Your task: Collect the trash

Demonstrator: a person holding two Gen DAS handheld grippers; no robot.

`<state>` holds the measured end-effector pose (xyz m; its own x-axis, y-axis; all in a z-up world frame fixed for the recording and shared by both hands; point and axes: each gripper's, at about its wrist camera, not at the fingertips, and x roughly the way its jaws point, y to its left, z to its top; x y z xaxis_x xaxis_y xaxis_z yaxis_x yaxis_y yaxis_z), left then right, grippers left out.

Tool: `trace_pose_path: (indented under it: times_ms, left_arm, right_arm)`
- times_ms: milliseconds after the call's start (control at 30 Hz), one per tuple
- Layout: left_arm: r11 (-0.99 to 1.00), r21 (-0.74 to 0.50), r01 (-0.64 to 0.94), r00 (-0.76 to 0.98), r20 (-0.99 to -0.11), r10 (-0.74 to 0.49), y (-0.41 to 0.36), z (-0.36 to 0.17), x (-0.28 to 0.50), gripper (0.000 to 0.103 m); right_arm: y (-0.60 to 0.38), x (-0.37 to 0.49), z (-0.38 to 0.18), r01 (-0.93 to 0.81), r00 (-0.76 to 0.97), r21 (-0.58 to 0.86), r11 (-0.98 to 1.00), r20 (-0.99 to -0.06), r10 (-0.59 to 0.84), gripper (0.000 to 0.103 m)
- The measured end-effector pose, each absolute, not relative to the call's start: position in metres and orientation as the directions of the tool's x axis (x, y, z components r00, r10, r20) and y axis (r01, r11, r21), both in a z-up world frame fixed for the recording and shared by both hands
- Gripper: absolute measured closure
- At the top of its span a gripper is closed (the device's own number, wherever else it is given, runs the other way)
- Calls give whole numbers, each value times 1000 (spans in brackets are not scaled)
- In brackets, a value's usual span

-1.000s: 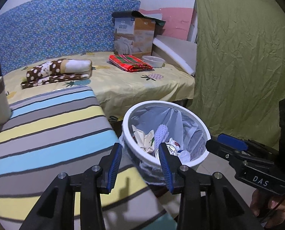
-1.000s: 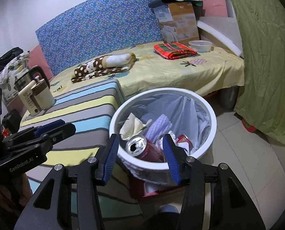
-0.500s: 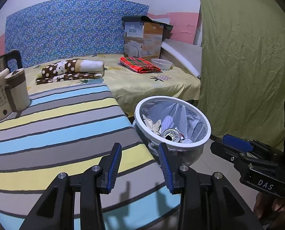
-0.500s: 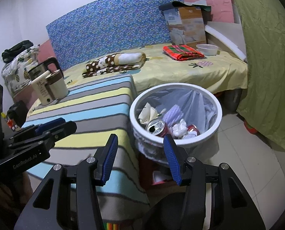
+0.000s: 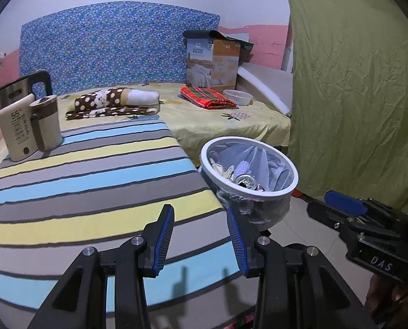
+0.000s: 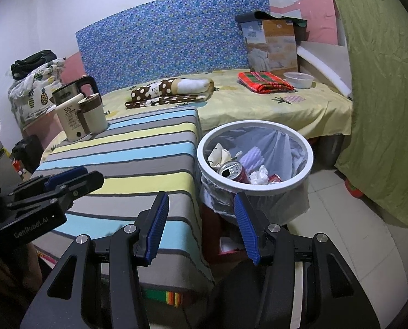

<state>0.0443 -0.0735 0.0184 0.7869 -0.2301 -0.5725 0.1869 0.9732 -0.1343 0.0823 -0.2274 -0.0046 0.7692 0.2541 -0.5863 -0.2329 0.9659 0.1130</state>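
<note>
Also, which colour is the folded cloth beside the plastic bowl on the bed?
Red and green plaid cloth, clearest in the right wrist view.

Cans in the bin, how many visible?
2. One can lies open-top near the bin's middle; a second can peeks out right of the white tissue. More may be buried underneath.

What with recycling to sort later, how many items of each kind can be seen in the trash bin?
Red cans: 2
White tissue wad: 1
Purple ribbed piece: 1
Cream crumpled paper: 1
Total: 5 visible in the trash bin
</note>
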Motion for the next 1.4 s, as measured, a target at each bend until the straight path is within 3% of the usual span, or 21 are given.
trace_pose_path:
  times_ms: [1400]
  left_arm:
    - [984, -111, 139, 801, -572, -177, -70, 15, 31, 63]
  right_arm:
    - [-219, 73, -6, -229, 779, 88, 970, -581, 236, 51]
